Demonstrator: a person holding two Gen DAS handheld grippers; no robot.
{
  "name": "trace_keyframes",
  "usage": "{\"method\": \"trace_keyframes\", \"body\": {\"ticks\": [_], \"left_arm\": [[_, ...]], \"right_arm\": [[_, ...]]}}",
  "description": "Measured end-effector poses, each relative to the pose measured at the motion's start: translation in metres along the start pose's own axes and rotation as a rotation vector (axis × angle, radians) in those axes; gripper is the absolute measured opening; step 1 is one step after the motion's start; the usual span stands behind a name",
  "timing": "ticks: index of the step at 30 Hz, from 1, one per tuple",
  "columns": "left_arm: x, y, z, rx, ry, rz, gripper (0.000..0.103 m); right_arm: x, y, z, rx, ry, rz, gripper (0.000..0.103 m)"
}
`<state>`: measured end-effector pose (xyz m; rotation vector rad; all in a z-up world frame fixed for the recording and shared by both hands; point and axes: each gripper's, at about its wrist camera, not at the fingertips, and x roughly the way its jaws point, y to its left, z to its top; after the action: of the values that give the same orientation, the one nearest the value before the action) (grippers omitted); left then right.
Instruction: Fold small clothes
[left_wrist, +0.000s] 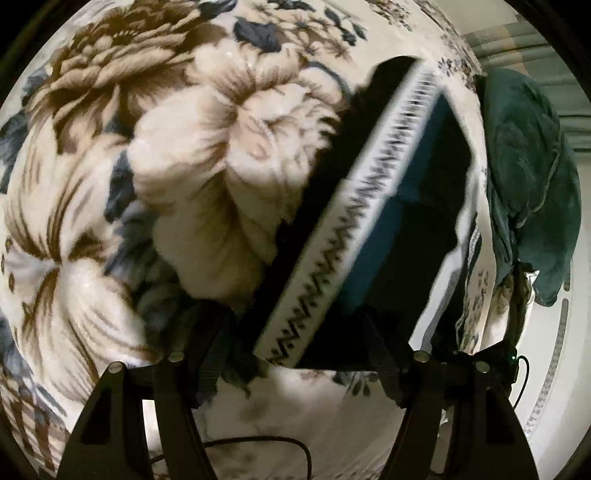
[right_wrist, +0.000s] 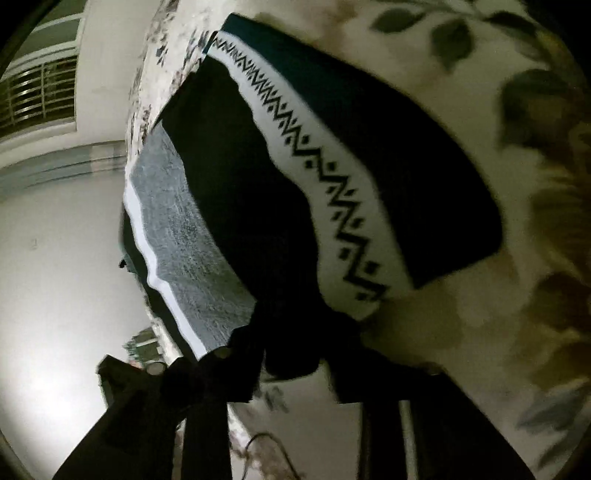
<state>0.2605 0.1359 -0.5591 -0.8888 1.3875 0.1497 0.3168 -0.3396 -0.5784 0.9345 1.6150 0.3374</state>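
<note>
Here a dark garment (left_wrist: 406, 229) with a white zigzag band (left_wrist: 343, 236) is seen lying on the floral blanket (left_wrist: 110, 184), its long axis running diagonally away from the left hand-held gripper (left_wrist: 295, 369), which is spread and empty. One corner is pinched by the right hand-held gripper (right_wrist: 291, 354), evidently the nearer.

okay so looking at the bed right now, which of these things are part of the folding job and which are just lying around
Part of the job:
- dark garment with the white zigzag band, lying on the blanket
- left gripper, open around its near edge
- right gripper, at the garment's dark corner; grip unclear

Just lying about:
- floral blanket
- dark green cloth heaped at the bed's edge
- grey towel
</note>
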Motion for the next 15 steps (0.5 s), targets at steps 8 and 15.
{"method": "trace_keyframes", "body": {"ticks": [8,15], "left_arm": [[-0.016,-0.025,0.033,0.127,-0.081,0.031,0.068],[-0.003,-0.093,0.105,0.251,-0.177,0.006,0.068]], "right_arm": [[-0.08,0.07,0.039,-0.256,-0.129,-0.153,0.058],[-0.042,0.084,0.176,-0.398,-0.095,-0.361,0.062]]}}
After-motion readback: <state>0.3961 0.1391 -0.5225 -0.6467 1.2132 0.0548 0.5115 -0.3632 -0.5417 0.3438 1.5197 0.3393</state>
